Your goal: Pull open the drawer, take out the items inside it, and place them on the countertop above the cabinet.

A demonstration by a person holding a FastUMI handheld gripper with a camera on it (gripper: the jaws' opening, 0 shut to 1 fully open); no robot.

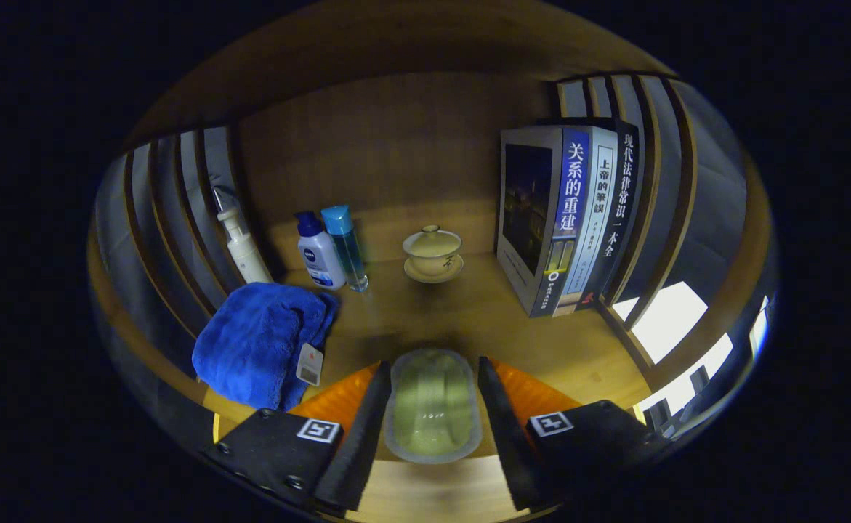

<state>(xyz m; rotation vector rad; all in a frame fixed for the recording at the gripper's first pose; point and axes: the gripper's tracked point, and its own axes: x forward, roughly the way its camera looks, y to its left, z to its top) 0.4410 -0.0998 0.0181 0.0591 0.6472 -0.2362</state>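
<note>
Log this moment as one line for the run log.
gripper: shut on pale oval dish | over countertop | ahead: lidded cup, books, blue towel, bottles

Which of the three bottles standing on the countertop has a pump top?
The pale cream bottle at the slatted side wall, behind the blue towel. The other two bottles carry plain blue caps. The gripper brackets a pale oblong container.

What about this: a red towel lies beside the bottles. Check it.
Wrong colour: the towel is blue, not red. The gripper view shows it beside the bottles; the gripper grips a pale dish.
</note>
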